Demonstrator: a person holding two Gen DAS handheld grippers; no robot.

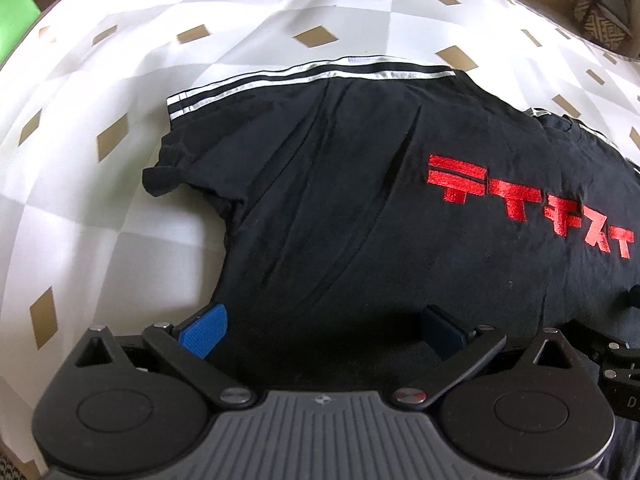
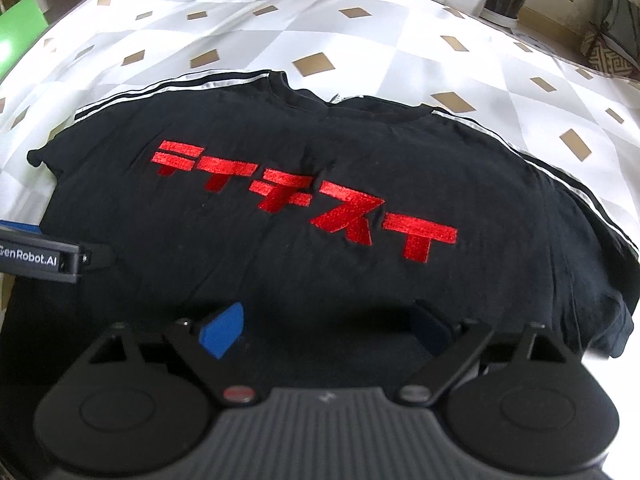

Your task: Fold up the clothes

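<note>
Left wrist view: left gripper (image 1: pixel 322 330), black with blue fingertip pads (image 1: pixel 206 330), sits at frame bottom, jaws spread wide, nothing between them but the cloth below. Under and ahead of it lies the black T-shirt with red embroidered lettering (image 1: pixel 360 208), spread flat on a white-and-grey diamond-patterned bed cover with tan squares (image 1: pixel 200 20). One short sleeve reaches toward centre left; white shoulder stripes run along the shirt's upper edge. Lettering at centre right.

Right wrist view: right gripper (image 2: pixel 326 330) at frame bottom, jaws likewise wide apart, gripping nothing, over the shirt's lower part. Lettering mid-frame, neckline toward the top. Part of the left gripper's body shows at the left edge. Green panel (image 2: pixel 24 20) at upper left.
</note>
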